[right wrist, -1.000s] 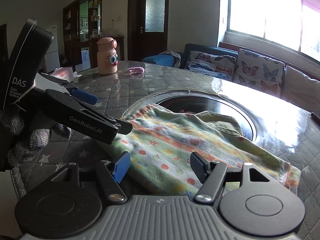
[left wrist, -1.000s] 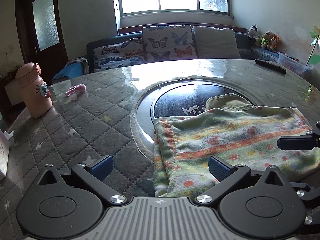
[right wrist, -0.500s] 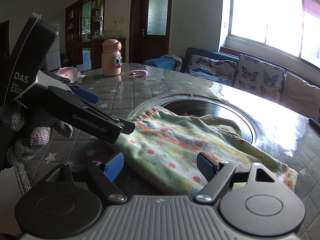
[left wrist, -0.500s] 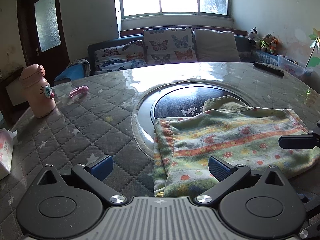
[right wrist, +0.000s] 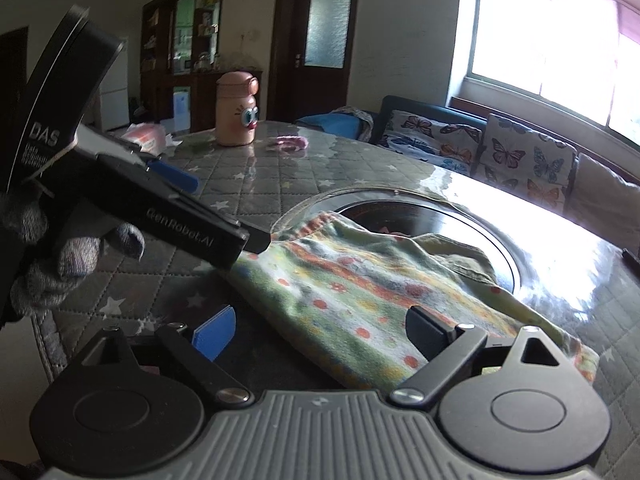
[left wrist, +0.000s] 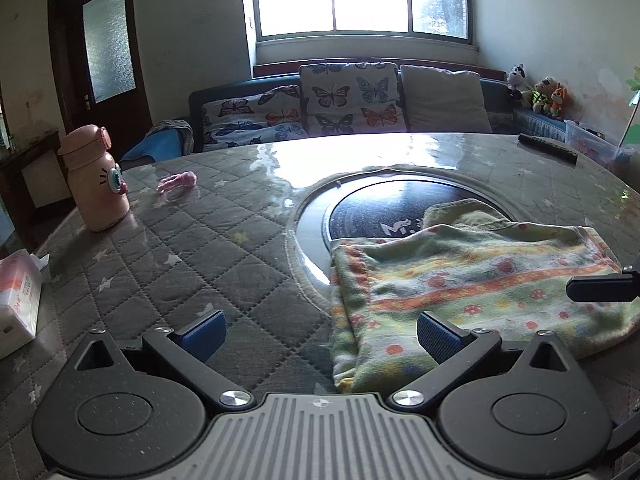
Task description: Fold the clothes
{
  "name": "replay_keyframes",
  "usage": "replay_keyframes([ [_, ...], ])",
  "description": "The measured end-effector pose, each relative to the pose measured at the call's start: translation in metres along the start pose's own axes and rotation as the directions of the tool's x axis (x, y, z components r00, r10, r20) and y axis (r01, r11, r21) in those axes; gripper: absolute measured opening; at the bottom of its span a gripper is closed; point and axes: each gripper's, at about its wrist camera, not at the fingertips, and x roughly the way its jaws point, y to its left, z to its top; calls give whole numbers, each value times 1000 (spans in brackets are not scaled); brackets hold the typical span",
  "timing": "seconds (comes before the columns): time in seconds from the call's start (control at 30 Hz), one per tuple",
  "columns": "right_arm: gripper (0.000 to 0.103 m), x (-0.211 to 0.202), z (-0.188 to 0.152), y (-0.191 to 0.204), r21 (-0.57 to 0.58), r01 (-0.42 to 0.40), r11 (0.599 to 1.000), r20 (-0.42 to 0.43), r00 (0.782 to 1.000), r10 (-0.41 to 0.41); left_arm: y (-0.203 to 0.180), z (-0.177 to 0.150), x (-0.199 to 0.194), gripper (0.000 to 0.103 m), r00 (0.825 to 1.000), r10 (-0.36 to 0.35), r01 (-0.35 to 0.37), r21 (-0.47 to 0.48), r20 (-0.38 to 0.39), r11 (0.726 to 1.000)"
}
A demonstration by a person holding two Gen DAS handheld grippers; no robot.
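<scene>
A folded green garment with orange stripes and dots [left wrist: 460, 280] lies on the round table, partly over the dark glass centre disc [left wrist: 384, 208]. It also shows in the right wrist view [right wrist: 360, 288]. My left gripper [left wrist: 320, 332] is open and empty, just short of the garment's near left corner. My right gripper [right wrist: 320, 332] is open and empty over the garment's near edge. The left gripper's body [right wrist: 172, 216] crosses the right wrist view, its tip at the garment's corner. A right fingertip [left wrist: 600, 288] shows at the right edge of the left wrist view.
A pink bottle with a cartoon face [left wrist: 96, 180] stands at the table's far left. A pink hair tie [left wrist: 176, 182] lies beside it. A tissue pack [left wrist: 16, 300] is at the left edge. A remote [left wrist: 548, 148] lies far right. A sofa with butterfly cushions [left wrist: 348, 100] is behind.
Both grippers have drawn back and risen a little from the garment. The garment lies as before. Both jaws stay open.
</scene>
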Motion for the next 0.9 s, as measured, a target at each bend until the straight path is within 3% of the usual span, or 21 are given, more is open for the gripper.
replay_keyframes([
  [0.3, 94, 16, 13, 18, -65, -21, 998, -16, 1000, 20, 23, 1, 7, 103, 1000, 6, -7, -52, -11, 999],
  [0.63, 103, 13, 1, 0, 46, 20, 999, -36, 999, -18, 10, 1, 12, 103, 999, -37, 36, -35, -23, 999],
  [0.9, 103, 5, -9, -18, 134, 62, 989, -28, 998, -59, -3, 2, 4, 103, 999, -48, 48, -16, -18, 999],
])
